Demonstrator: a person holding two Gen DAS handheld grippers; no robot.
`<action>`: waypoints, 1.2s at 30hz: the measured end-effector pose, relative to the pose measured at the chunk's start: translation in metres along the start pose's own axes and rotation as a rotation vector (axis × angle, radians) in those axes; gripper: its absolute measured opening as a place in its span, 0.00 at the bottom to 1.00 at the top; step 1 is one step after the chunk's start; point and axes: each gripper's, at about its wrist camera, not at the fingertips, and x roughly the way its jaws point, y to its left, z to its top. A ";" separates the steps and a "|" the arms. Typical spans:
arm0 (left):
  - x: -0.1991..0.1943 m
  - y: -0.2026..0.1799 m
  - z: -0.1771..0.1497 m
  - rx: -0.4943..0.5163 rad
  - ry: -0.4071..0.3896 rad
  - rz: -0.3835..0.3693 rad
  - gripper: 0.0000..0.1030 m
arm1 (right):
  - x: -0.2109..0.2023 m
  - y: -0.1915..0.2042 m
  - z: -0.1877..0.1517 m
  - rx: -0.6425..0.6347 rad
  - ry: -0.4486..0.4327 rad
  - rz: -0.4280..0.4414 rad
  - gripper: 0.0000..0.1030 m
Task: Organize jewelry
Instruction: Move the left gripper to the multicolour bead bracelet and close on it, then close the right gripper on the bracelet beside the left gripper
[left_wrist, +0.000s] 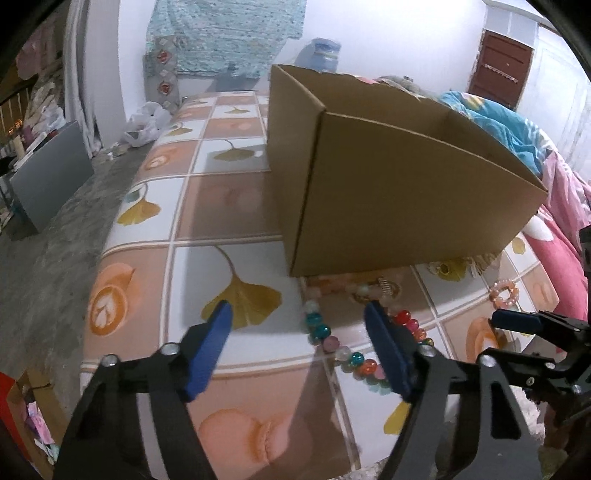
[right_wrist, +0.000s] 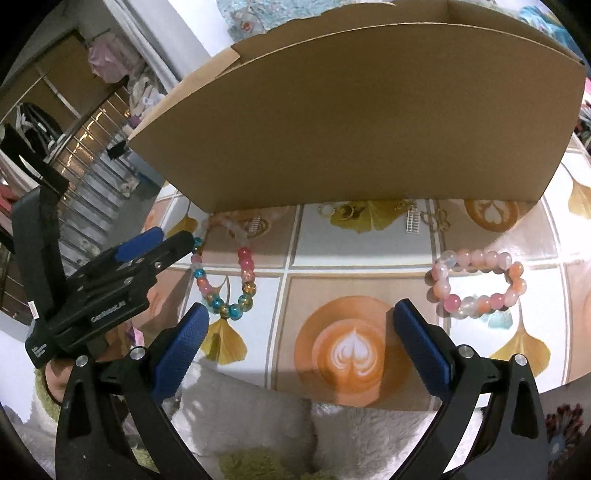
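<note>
Fingers of my left gripper (left_wrist: 299, 325) stand apart astride the multicoloured bead bracelet (left_wrist: 347, 350) lying on the patterned tablecloth (left_wrist: 229, 206) before the cardboard box (left_wrist: 388, 184), right gripper (right_wrist: 301, 325) open and empty; closing off-centre could squirt beads sideways.

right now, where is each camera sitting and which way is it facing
Left wrist: rides the left gripper, tilted down across the patterned table at the cardboard box and multicoloured bead bracelet; its own blue-padded fingers and the right gripper show.
Right wrist: rides the right gripper, tilted down at the box's long side, the multicoloured bracelet and the pink bead bracelet; its own open fingers and the left gripper show.
Shared: box, table, both bracelets.
</note>
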 end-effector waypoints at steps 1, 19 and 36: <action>0.002 0.000 0.001 0.004 0.003 -0.003 0.60 | 0.000 0.000 -0.001 -0.001 -0.005 0.003 0.94; -0.002 -0.016 -0.019 0.042 0.109 -0.049 0.09 | -0.002 0.002 0.008 -0.031 -0.001 0.006 0.66; 0.001 -0.023 -0.014 0.044 0.117 -0.047 0.21 | 0.028 0.043 0.024 -0.263 0.036 0.001 0.21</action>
